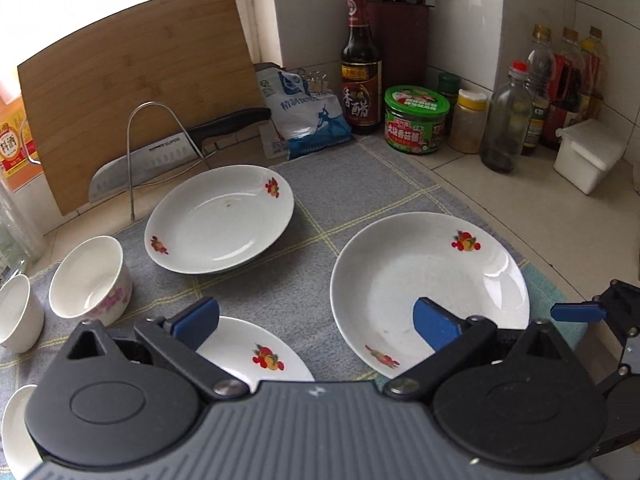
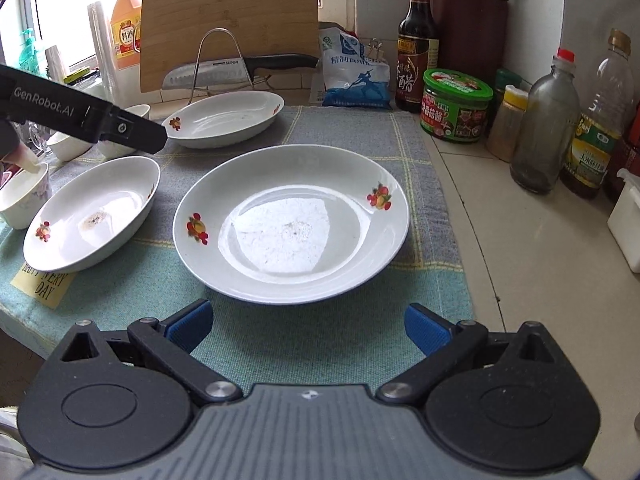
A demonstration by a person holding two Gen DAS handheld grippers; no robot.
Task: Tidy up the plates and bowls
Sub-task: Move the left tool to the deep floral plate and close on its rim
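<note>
Left wrist view: the left tongs [image 1: 316, 320] hang released, blue pads spread wide, holding nothing, above the grey checked cloth [image 1: 340, 184] on the desk.
Plates here: three white shallow ceramic plates with red fruit prints: the far plate [image 1: 220, 220] near the wire rack, the right plate [image 1: 430, 280] under the right pad, and the near plate [image 1: 260, 354] just below the left pad.
Bowls here: three seen at the left: a white bowl with pink flowers [image 1: 90, 276], a plain white bowl [image 1: 18, 314], and a white rim at the lower left edge [image 1: 16, 432].

Right wrist view: the right tongs [image 2: 308, 326] are also released and empty, facing the rim of the large middle plate [image 2: 292, 220]; the left plate [image 2: 92, 214] and far plate [image 2: 228, 118] lie apart on the cloth.
Step in hand, as I judge it: pick up one plate for stacking.
Doing it well: lower the pads over the near rim, pinch firmly, lift level, and set it squarely inside another plate before handling the bowls.
</note>
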